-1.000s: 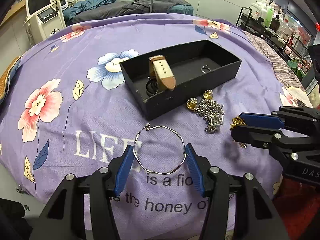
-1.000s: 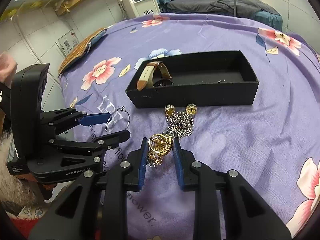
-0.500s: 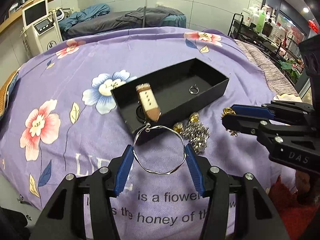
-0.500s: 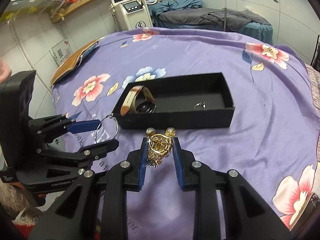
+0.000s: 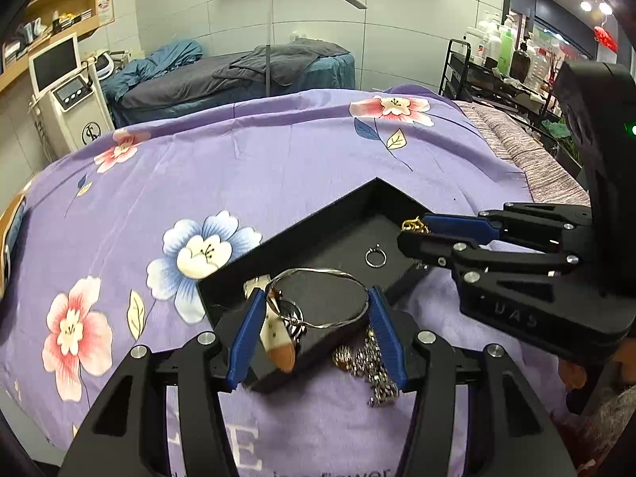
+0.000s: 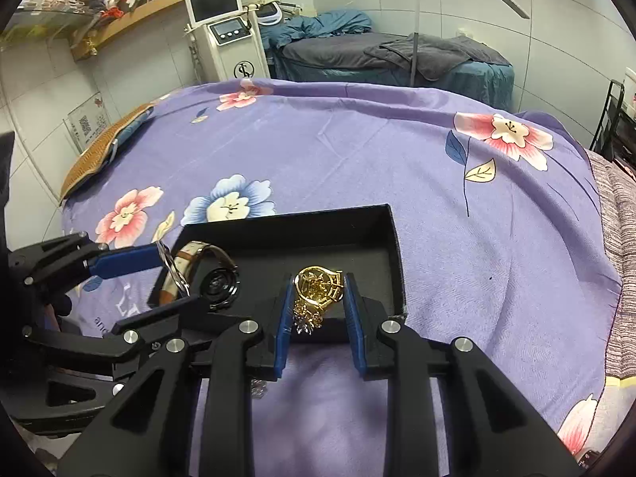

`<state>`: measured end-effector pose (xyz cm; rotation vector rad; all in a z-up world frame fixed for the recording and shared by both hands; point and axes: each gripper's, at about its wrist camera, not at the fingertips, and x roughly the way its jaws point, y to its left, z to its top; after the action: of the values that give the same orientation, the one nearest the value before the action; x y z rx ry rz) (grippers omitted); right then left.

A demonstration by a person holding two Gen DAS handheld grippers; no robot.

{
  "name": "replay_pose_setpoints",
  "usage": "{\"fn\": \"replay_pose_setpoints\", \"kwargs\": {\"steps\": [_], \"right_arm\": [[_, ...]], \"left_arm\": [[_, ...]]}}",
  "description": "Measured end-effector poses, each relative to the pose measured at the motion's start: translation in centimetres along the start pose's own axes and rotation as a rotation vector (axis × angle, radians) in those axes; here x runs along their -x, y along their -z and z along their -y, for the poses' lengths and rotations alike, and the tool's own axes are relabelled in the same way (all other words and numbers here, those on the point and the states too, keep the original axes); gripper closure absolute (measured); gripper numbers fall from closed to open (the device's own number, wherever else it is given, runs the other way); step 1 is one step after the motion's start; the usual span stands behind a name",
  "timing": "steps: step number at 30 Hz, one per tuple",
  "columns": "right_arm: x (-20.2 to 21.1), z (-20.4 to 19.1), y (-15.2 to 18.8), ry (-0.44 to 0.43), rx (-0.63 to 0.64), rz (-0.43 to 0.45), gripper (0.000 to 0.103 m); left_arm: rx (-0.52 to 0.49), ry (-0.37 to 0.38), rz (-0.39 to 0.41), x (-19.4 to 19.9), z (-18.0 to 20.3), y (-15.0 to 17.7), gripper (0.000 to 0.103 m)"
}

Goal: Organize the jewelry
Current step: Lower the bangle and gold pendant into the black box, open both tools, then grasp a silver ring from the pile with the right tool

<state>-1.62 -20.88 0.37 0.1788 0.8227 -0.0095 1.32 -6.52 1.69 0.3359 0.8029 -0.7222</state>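
A shallow black box (image 5: 338, 218) (image 6: 393, 234) lies on the purple flowered bedspread. My left gripper (image 5: 316, 310) is shut on a thin silver bangle (image 5: 318, 272), held over the box's near corner. Under it in the box lies a watch with a tan strap (image 5: 278, 342) (image 6: 216, 278); a small silver ring (image 5: 375, 257) rests on the box floor. My right gripper (image 6: 316, 298) is shut on a gold filigree ornament (image 6: 318, 284) with a small sparkly drop, held over the box's right part. A silver chain with gold beads (image 5: 369, 365) lies on the bedspread beside the box.
The purple bedspread (image 5: 258, 151) (image 6: 357, 139) spreads wide beyond the box. A treatment bed with grey covers (image 5: 238, 75), a white machine with a screen (image 5: 67, 91) and a lamp stand behind it. A rack of bottles (image 5: 501, 63) stands at the right.
Both grippers have moved forward and a little up with their pieces, from over the bedspread near the chain to over the black box. Both grips are unchanged.
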Motion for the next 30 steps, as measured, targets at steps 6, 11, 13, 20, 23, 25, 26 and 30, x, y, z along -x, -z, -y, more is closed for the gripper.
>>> {"fn": "replay_pose_setpoints", "kwargs": {"steps": [6,11,13,20,23,25,26,30], "right_arm": [[-0.9,0.7,-0.3,0.023,-0.024,0.011,0.067],[0.1,0.8,0.5,0.056,-0.034,0.029,0.050],[0.6,1.0,1.0,0.063,-0.044,0.031,0.050],[1.8,1.2,2.9,0.058,-0.062,0.012,0.050],[2.2,0.9,3.3,0.056,-0.054,0.008,0.050],[2.4,0.8,3.7,0.046,-0.055,0.004,0.050],[2.4,0.6,3.8,0.042,-0.052,-0.001,0.050],[2.2,0.1,4.4,0.023,-0.040,-0.024,0.050]], "left_arm": [[-0.013,-0.022,-0.014,-1.8,-0.1,-0.8,0.051],[0.004,-0.047,-0.010,-1.8,-0.4,-0.6,0.038],[0.015,-0.061,0.012,-1.2,-0.5,-0.4,0.031],[0.044,-0.033,0.031,1.0,-0.8,0.9,0.030],[0.052,-0.026,0.025,1.6,-0.7,1.7,0.030],[0.056,-0.019,0.020,2.0,-0.7,2.3,0.030],[0.061,-0.016,0.013,2.1,-0.7,2.7,0.030],[0.062,-0.001,-0.013,2.3,-0.7,4.4,0.030]]}}
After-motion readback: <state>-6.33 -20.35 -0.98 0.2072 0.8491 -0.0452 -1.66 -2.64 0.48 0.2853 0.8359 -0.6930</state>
